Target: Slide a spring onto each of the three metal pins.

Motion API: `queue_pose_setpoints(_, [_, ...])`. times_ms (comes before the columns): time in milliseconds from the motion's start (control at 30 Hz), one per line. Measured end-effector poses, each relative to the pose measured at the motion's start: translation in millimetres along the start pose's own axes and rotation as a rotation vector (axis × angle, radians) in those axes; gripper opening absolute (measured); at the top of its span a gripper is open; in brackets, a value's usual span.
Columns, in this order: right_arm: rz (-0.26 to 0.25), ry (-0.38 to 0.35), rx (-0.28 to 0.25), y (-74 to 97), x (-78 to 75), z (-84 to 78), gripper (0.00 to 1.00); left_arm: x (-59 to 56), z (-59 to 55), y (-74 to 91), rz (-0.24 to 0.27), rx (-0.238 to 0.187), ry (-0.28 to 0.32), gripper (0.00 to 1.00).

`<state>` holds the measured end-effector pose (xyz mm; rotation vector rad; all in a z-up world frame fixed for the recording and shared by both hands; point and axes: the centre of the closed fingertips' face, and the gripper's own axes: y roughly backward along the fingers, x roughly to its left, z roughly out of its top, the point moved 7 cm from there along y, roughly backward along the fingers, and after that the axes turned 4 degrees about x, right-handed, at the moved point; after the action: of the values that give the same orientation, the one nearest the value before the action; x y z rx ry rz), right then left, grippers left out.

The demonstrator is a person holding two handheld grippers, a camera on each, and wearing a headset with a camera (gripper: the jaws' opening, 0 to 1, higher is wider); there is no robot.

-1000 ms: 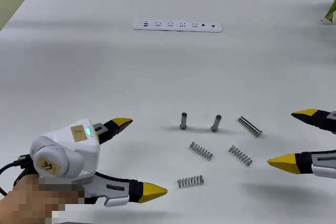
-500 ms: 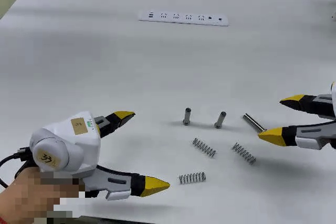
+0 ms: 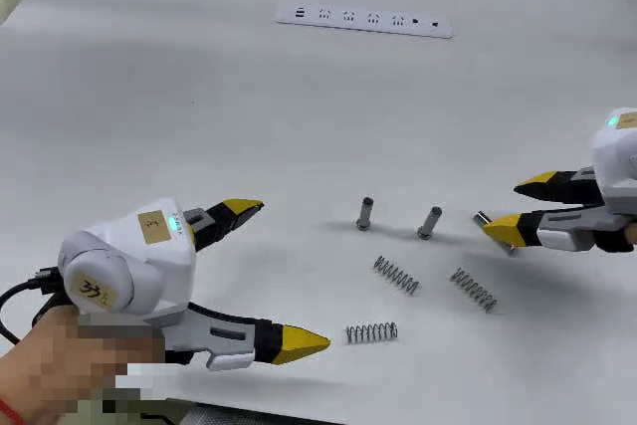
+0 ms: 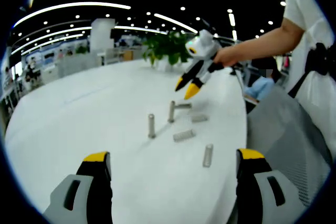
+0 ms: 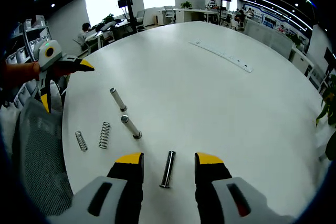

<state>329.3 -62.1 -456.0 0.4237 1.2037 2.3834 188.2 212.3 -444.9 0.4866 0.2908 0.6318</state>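
Springs (image 3: 395, 275) beside pins (image 3: 365, 213) on table (image 3: 249, 126)

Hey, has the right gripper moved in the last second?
Yes. In the head view the right gripper has closed in leftward on the lying pin, which lay clear of it before; its open jaws now straddle that pin.
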Motion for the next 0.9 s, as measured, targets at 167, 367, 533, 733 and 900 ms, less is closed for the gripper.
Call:
queue_pose_setpoints(167, [0.0, -0.028, 0.034, -8.4, -3.2, 0.1, 0.32, 1.7, 0.9, -0.4, 0.002, -0.008, 0.01, 1.0])
queue_pose_setpoints(367, [0.001, -0.04, 0.073, -19.6, -9.6, 2.0, 0.27, 2.9, 1.1, -1.6, 0.001, -0.013, 0.02, 1.0])
queue_pose_setpoints(533, [0.009, -0.051, 0.115, -25.4, -7.3, 3.4, 0.23, 3.6, 1.3, -3.1, -0.003, -0.015, 0.024, 1.0])
queue_pose_setpoints(733, [0.013, -0.061, 0.165, -30.3, -7.0, 3.9, 0.18, 4.2, 1.1, -4.5, -0.007, -0.02, 0.029, 1.0])
queue_pose_setpoints(900, [0.016, -0.055, 0.213, -34.0, -5.6, 2.0, 0.16, 4.7, 0.2, -5.2, -0.009, -0.023, 0.034, 1.0])
